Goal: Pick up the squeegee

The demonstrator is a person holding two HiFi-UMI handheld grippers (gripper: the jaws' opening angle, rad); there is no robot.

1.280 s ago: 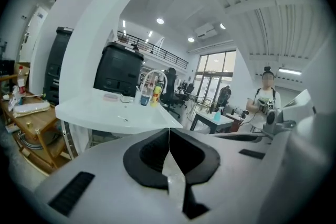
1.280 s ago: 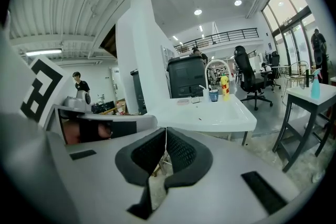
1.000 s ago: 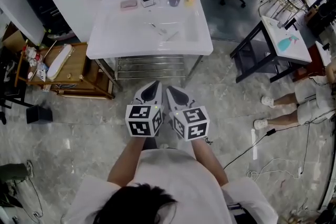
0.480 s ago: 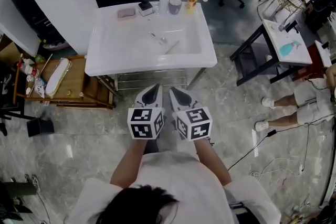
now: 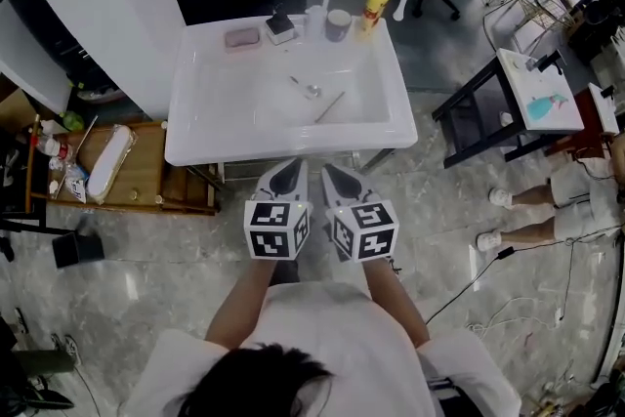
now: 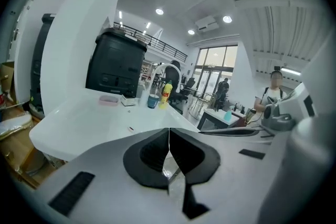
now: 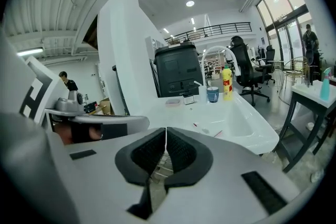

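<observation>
Closer now, the white sink [image 5: 283, 149] lies just ahead of both grippers, which were farther back a moment ago. Left gripper [image 5: 290, 167] and right gripper [image 5: 332, 171] travel side by side, each with its jaws pressed together on nothing. What looks like the squeegee [image 5: 329, 105], too small to be sure, is a thin, long piece lying flat inside the sink, well apart from both. It is probably light and stiff, with a soft blade, and it may slide on wet porcelain. The best hold is across the handle at mid-length.
</observation>
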